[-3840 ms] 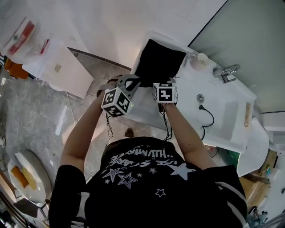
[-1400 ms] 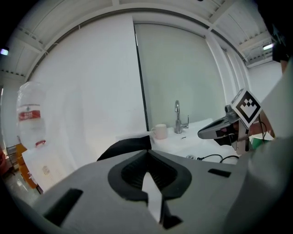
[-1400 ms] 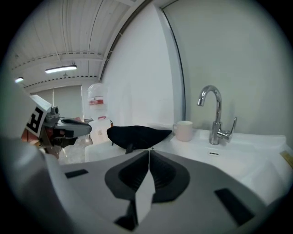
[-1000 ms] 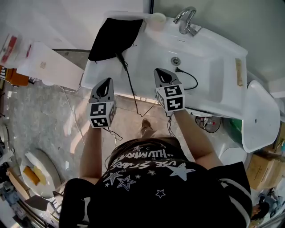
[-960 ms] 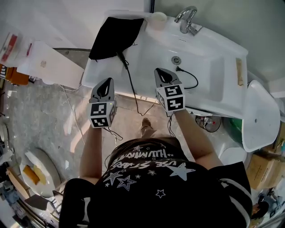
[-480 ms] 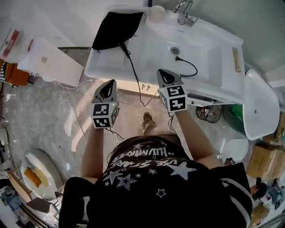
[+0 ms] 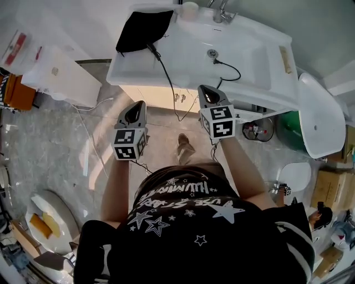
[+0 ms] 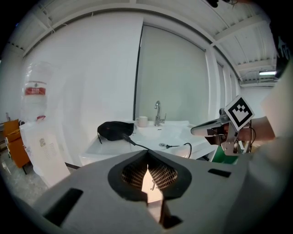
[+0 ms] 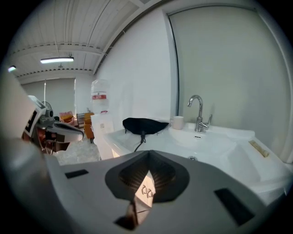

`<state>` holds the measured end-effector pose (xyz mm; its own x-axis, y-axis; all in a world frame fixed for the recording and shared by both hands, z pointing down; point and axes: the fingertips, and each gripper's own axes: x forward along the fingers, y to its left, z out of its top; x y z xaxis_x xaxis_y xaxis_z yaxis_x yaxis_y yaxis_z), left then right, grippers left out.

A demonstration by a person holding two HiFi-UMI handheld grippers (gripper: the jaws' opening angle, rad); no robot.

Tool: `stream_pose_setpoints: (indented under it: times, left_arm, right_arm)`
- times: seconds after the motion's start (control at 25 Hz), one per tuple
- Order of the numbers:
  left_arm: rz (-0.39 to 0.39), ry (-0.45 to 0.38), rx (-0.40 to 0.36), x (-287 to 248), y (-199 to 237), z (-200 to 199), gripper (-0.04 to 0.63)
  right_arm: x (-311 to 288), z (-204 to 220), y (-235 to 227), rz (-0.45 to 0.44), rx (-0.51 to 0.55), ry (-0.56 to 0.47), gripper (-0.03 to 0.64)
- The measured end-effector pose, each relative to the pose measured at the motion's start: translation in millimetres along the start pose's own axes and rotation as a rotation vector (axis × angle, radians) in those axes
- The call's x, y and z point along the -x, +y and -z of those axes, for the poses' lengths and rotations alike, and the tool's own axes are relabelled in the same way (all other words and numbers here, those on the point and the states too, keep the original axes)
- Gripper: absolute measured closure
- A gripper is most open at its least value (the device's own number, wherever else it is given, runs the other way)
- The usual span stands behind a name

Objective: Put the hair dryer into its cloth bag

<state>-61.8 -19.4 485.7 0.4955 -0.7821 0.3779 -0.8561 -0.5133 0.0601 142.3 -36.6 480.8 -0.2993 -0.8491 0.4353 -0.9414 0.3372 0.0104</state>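
The black cloth bag point(image 7: 141, 30) lies on the left end of the white washbasin counter point(image 7: 166, 69). A black cord point(image 7: 165, 72) comes out of its mouth, hangs over the front edge and ends in the basin. The hair dryer itself does not show. My left gripper point(image 7: 138, 105) and right gripper point(image 7: 204, 89) are shut and empty. Both hover over the floor in front of the counter, apart from the bag. The left gripper view shows the bag point(image 8: 114, 130) far ahead and the right gripper point(image 8: 201, 130) beside it. The right gripper view also shows the bag point(image 9: 144, 124).
A faucet point(image 7: 222, 11) and a white cup point(image 7: 189, 8) stand at the back of the basin. A white cabinet point(image 7: 61, 77) stands left of the counter. A toilet point(image 7: 319, 116) and a green bin point(image 7: 291, 130) are to the right. The person's foot point(image 7: 186, 147) is below.
Both grippers, which were at the bag earlier, have drawn back from the counter to above the floor. The bag and cord stay where they lay.
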Motion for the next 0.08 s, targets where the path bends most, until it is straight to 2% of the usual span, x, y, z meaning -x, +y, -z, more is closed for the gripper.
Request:
stream_pose_setpoints:
  times: [0.08]
  left_arm:
    - [0.008, 0.0, -0.005, 13.4, -6.2, 5.4, 0.584]
  right_arm:
    - [13.0, 3.9, 7.9, 0.003, 0.005, -0.003, 0.611]
